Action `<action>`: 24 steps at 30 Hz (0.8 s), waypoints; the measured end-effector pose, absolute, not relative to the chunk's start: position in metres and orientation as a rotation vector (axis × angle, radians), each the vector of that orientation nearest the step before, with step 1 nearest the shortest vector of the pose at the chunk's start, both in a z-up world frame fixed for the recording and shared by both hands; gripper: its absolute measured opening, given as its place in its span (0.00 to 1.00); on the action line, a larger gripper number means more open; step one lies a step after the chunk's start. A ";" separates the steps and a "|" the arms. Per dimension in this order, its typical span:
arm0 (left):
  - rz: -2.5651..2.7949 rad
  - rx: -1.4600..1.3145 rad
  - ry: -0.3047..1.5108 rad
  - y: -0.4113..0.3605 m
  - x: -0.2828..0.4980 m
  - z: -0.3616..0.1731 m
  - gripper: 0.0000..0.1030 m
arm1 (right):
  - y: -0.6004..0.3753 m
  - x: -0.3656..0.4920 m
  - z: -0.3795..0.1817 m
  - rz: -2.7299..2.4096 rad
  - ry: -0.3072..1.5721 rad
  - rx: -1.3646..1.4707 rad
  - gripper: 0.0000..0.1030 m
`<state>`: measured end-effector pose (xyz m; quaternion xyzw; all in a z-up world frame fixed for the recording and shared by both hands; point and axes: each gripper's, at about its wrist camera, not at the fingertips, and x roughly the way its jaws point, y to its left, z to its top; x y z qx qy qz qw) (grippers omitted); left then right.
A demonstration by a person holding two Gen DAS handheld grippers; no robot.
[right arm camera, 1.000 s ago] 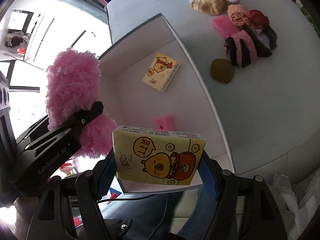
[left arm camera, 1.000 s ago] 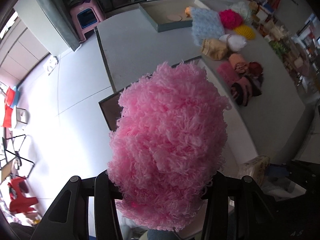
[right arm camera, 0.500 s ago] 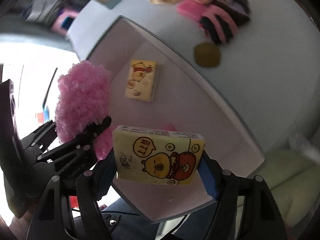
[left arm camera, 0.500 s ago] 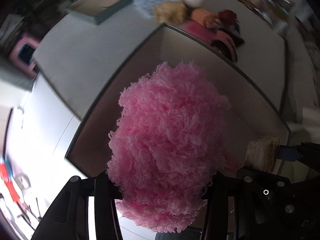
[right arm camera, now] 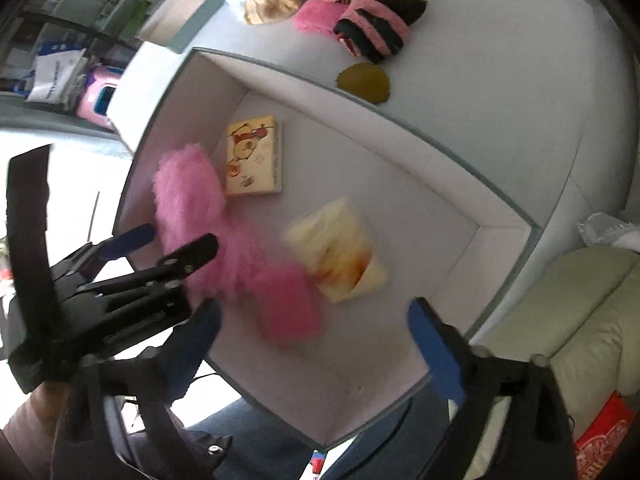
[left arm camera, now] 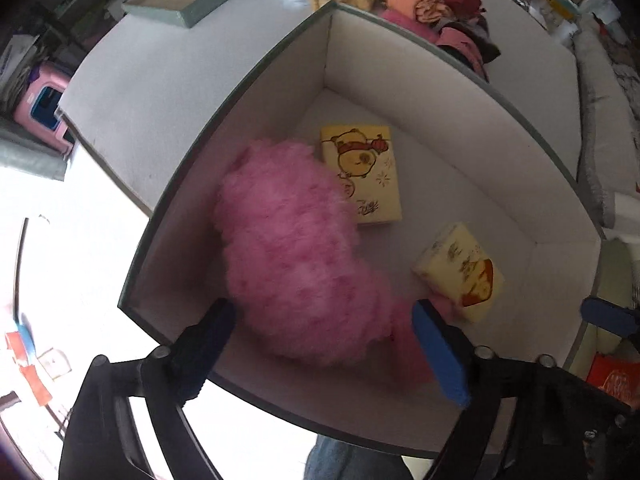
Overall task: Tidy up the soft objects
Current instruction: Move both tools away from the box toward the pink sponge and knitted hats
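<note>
Holding two tissue packs (left arm camera: 362, 174) (left arm camera: 460, 270): one box (left arm camera: 420, 92).

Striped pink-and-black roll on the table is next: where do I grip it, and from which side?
Probably straight down from above on the striped roll, fingers across its banded middle. It lies on its side at the pile's front edge; the side facing the box looks clear, other soft things press behind.

Ahead of the grippers stands a grey table (left arm camera: 152, 80); beyond its far edge a pink stool (right arm camera: 98, 98), to the right perhaps a pale green sofa (right arm camera: 576, 320).
</note>
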<state>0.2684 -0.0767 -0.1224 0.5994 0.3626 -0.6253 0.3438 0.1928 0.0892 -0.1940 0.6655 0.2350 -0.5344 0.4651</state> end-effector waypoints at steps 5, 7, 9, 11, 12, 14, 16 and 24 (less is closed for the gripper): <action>-1.629 1.600 0.894 -0.087 0.257 -0.131 0.99 | 0.111 0.180 -0.177 -1.400 0.503 1.588 1.00; -1.622 1.641 0.875 -0.094 0.255 -0.140 0.99 | 0.135 0.165 -0.166 -1.526 0.447 1.562 1.00; -1.629 1.692 0.842 -0.102 0.255 -0.148 0.99 | 0.160 0.151 -0.157 -1.704 0.462 1.569 1.00; -1.657 1.736 0.766 -0.108 0.255 -0.151 0.99 | 0.193 0.138 -0.154 -1.976 0.560 1.619 1.00; -1.689 1.767 0.709 -0.111 0.254 -0.151 0.99 | 0.205 0.135 -0.161 -2.063 0.619 1.664 1.00; -1.739 1.813 0.622 -0.118 0.254 -0.153 0.99 | 0.214 0.138 -0.191 -2.040 0.720 1.821 1.00; -1.786 1.862 0.536 -0.128 0.257 -0.154 0.99 | 0.211 0.156 -0.224 -1.952 0.762 1.962 1.00; -1.851 1.932 0.222 -0.234 0.287 -0.166 0.99 | 0.124 0.276 -0.244 -1.758 0.510 2.135 1.00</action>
